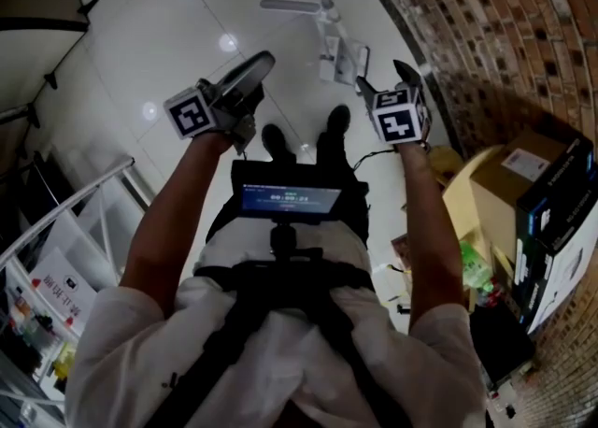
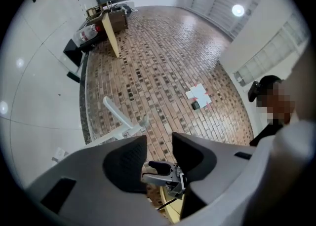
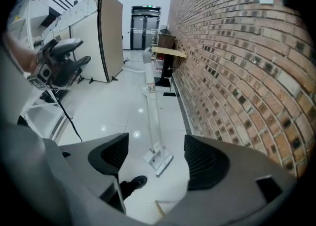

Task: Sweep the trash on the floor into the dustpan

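The left gripper (image 2: 159, 143) is raised in front of the person, its marker cube facing the head camera. Its two grey jaws stand partly apart with a narrow gap and grasp nothing; only the other gripper shows beyond that gap. The white long-handled dustpan (image 1: 336, 57) sits on the glossy white tile floor (image 1: 159, 52), ahead of the person's two black shoes (image 1: 276, 141) and close to the foot of the brown brick wall (image 1: 467, 15). In the head view it lies between the two grippers, nearer the right one and well apart from both. In the left gripper view it appears above the left-hand jaw, beside the edge of the brickwork. I cannot tell whether its handle stands up or lies flat.

The right gripper (image 3: 156, 146) is released, its jaws spread wide and touching nothing. The dustpan's base and one shoe show through the gap, on the floor well beyond the pads.

Counted: two grippers, one dustpan, two shoes. No piece of trash can be made out on the tiles.
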The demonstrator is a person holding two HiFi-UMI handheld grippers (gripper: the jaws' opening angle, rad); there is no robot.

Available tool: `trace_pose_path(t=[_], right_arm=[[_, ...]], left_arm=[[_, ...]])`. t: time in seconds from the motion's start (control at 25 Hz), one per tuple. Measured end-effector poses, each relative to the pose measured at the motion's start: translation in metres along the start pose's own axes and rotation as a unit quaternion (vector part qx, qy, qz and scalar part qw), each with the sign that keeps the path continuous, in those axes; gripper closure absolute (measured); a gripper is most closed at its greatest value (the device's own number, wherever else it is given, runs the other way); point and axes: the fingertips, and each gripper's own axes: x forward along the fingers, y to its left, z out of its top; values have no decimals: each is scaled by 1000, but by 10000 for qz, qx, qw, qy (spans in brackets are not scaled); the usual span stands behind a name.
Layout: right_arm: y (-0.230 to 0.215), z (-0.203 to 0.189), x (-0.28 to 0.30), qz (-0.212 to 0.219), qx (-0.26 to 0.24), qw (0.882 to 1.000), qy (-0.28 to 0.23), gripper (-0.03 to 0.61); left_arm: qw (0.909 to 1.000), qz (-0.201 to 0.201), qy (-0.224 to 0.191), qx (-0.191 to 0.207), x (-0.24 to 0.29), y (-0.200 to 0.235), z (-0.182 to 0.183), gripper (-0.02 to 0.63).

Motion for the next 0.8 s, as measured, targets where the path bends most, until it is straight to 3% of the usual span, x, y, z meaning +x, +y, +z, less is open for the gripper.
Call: trace_pose_path(t=[0.12,0.2,0.4,0.48,0.68,0.8], right_arm=[[10,12,-23,111,375,9984,-408,230],[20,16,-41,182,569,9964,-609,260],[43,21,-87,117,820,9916,-989,455],[53,18,-102,137,949,9897,-1062,566],[62,12,-132,453,1669,9761,-1317,575],[62,15,-149,471,1641,9746,-1449,575]], left_arm=[[9995,-258,-110,109,-10,-21,2,554],[9992,-361,-94,173,-20,-34,1,597],[9964,-688,210,441,-40,-65,-16,614],[9941,-889,275,550,-45,-80,-22,614],[9918,-993,346,720,-63,-96,-36,614],[9923,-808,387,856,-72,-101,-44,614]])
